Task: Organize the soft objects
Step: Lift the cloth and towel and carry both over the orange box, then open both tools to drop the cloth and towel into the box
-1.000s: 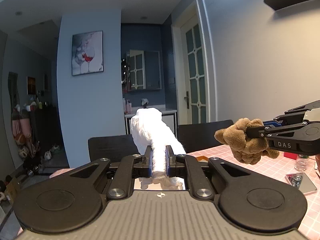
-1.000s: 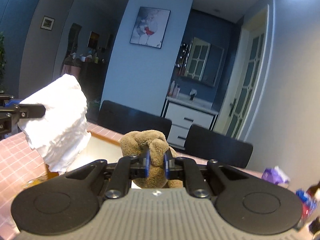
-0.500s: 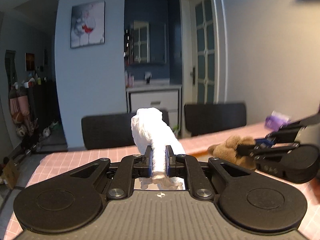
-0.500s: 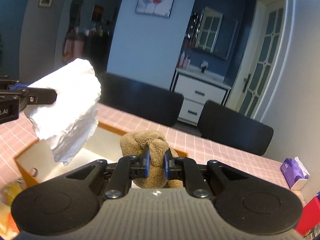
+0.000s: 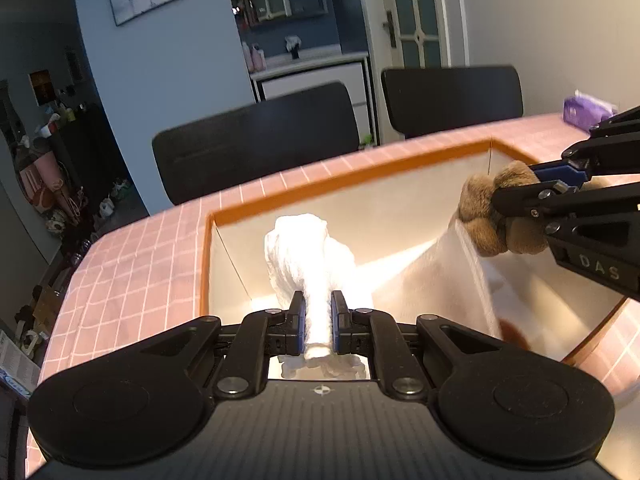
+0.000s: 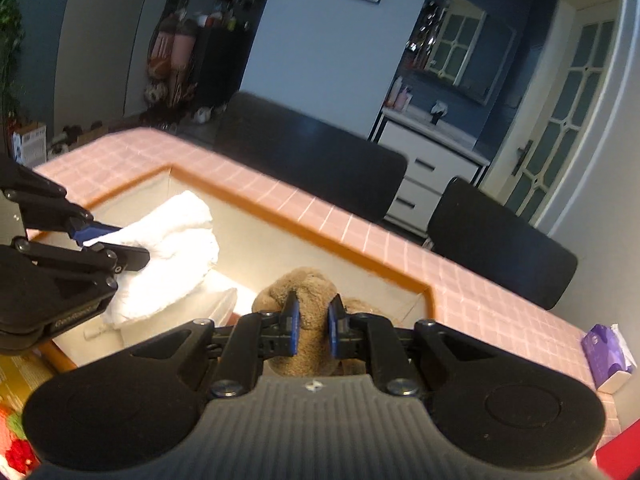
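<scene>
My left gripper [image 5: 319, 326] is shut on a white fluffy cloth [image 5: 308, 256] and holds it over the open orange-rimmed box [image 5: 352, 174]. The cloth also shows in the right wrist view [image 6: 168, 252], hanging inside the box's left part. My right gripper [image 6: 312, 330] is shut on a brown plush toy [image 6: 308, 292] and holds it over the box's right part; in the left wrist view the toy [image 5: 492, 216] hangs at the right in my right gripper [image 5: 536, 184]. A white divider [image 5: 468, 248] splits the box.
The box [image 6: 328, 240] sits on a pink tiled table [image 5: 132, 256]. Two black chairs [image 5: 260, 140] stand behind the table. A purple tissue pack [image 6: 608, 350] lies at the table's right end. Colourful items [image 6: 16, 432] show at the lower left of the right wrist view.
Both grippers have tilted down and moved forward over the box. The white cloth and the brown toy have come down from above the table to inside the box's rim.
</scene>
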### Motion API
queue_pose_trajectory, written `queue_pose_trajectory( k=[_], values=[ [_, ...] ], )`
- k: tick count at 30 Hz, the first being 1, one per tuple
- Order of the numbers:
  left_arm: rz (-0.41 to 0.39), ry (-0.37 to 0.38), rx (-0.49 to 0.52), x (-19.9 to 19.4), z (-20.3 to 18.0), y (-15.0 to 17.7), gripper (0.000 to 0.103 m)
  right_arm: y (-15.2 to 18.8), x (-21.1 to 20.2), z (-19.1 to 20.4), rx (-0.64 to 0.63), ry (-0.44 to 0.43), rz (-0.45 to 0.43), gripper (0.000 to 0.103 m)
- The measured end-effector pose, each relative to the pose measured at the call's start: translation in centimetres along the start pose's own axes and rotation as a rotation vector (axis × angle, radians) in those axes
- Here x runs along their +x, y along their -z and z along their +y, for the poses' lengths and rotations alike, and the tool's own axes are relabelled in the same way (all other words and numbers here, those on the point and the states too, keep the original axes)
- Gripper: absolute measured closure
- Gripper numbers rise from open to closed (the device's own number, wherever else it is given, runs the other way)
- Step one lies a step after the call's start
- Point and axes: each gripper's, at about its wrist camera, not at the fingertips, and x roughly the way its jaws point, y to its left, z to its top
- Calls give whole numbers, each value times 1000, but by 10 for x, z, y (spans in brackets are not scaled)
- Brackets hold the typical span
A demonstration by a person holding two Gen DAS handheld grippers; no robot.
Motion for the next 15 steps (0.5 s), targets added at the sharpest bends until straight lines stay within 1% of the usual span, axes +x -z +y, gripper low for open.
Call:
queue_pose_trajectory(
  k=[3, 5, 6, 9, 11, 12, 13, 15],
  values=[
    [37, -5, 31, 3, 1, 5, 90, 4, 10, 1, 15, -16, 55, 92],
    [64, -9, 41, 7, -2, 4, 90, 5, 20, -6, 77, -57, 112, 92],
    [77, -8, 43, 8, -1, 4, 90, 5, 24, -10, 106, -78, 125, 92],
    [123, 3, 47, 15, -1, 5, 90, 8, 30, -7, 112, -54, 138, 91],
    [146, 16, 47, 19, -1, 3, 89, 8, 32, -9, 127, -76, 156, 90],
    [153, 19, 44, 20, -1, 2, 87, 8, 33, -9, 140, -83, 163, 88],
    [159, 16, 44, 20, -2, 1, 82, 8, 32, -9, 146, -82, 166, 86],
    [160, 12, 42, 18, -5, 2, 81, 10, 32, -10, 156, -87, 172, 80]
  ],
)
